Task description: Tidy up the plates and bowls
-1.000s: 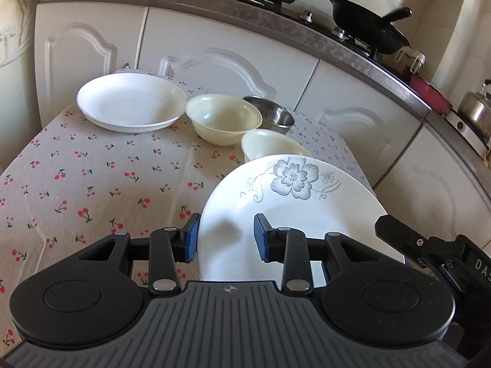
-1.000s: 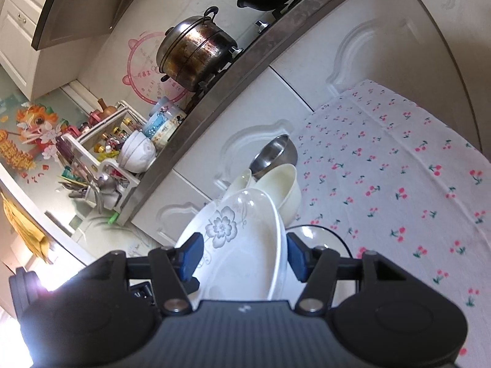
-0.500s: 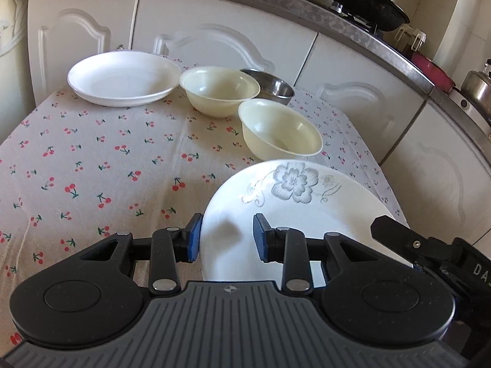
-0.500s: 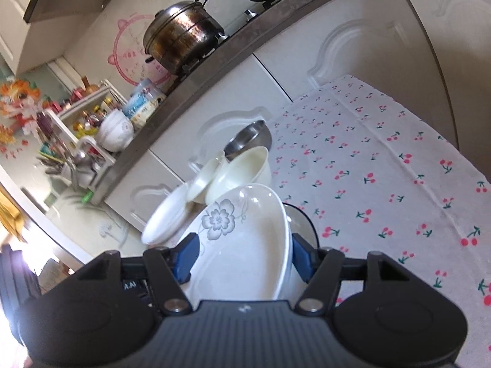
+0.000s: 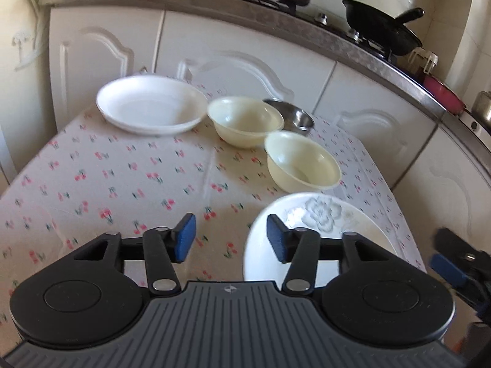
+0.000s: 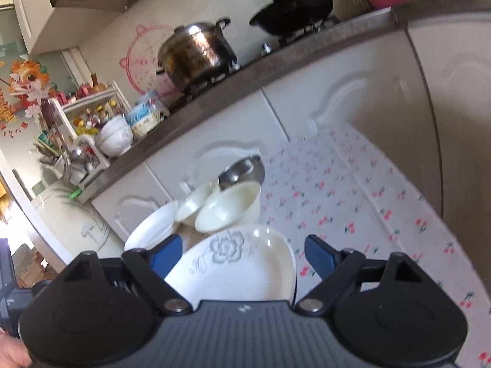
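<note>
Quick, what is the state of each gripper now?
Left gripper: open, holding nothing.
Right gripper: open around the flowered plate, not clamping it.

From my seat both views look daylit and fairly bright. The right wrist view blows out to white glare at its lower left edge. Motion blur smears the cherry-print tablecloth (image 5: pixel 129 178) and the white flower-painted plate (image 5: pixel 310 230) (its grey bloom is soft). Fisheye bending curves the grey stone countertop (image 5: pixel 276 21) toward the frame edges. A hot highlight sits on the dark steel stockpot (image 6: pixel 196 53), which is blurred too.
</note>
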### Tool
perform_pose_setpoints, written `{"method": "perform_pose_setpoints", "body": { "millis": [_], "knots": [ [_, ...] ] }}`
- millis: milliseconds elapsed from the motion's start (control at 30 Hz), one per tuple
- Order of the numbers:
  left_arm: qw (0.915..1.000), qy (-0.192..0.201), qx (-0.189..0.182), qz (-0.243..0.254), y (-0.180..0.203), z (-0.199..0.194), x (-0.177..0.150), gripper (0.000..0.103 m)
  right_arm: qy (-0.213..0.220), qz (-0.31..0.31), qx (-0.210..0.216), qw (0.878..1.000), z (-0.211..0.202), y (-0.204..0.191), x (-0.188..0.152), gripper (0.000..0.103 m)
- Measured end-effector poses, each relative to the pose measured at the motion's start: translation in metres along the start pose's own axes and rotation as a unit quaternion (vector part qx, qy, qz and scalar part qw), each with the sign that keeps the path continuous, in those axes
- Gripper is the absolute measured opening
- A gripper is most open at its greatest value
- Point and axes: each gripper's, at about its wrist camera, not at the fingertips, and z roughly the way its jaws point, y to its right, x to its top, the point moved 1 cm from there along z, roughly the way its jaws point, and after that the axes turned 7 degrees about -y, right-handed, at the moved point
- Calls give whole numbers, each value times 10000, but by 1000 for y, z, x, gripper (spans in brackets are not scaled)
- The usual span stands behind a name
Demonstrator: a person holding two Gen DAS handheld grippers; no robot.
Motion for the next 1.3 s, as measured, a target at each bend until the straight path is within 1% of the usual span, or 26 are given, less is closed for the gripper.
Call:
{"method": "perform_pose_setpoints", "body": {
  "millis": [33, 67, 133, 233, 333, 367, 467, 667, 733, 767, 900, 1067, 1167, 1300],
  "knots": [
    [9999, 68, 67, 31, -1, 1, 3, 68, 34, -8, -23, 10000, -2, 1, 1, 98],
    [9999, 110, 117, 22, -3, 2, 5, 71, 38, -21, -42, 10000, -3, 1, 2, 99],
    [9998, 113, 150, -66, -8, 6, 10, 73, -4, -45, -79, 10000, -2, 0, 4, 99],
    [9994, 177, 239, -163, -16, 14, 19, 80, -91, -109, -54, 9999, 1, -6, 6, 99],
    [9986, 263, 341, -315, -26, 22, 28, 82, -108, -233, -49, 9997, 5, -16, 7, 102],
    [9981, 305, 335, -411, -31, 24, 32, 84, -105, -287, -50, 9995, 7, -19, 8, 102],
    [9962, 443, 349, -668, -47, 29, 43, 85, -187, -395, 11, 9990, 14, -27, 12, 102],
    [9878, 692, 481, -1308, -85, 35, 64, 86, -337, -438, 204, 9983, 35, -43, 29, 102],
    [9840, 759, 503, -1530, -99, 37, 69, 87, -433, -522, 266, 9973, 47, -53, 38, 102],
    [9828, 778, 484, -1605, -103, 34, 70, 90, -500, -558, 332, 9966, 53, -58, 42, 102],
    [9768, 842, 315, -1945, -122, 39, 83, 95, -793, -573, 690, 9928, 84, -81, 61, 102],
    [9716, 939, 99, -2169, -136, 41, 101, 96, -1113, -557, 1061, 9865, 132, -110, 82, 102],
    [9700, 951, -15, -2237, -147, 43, 104, 96, -1358, -574, 1156, 9823, 164, -124, 91, 102],
    [9670, 903, -70, -2383, -159, 52, 104, 94, -1651, -836, 1162, 9758, 211, -141, 96, 102]
  ]
}}
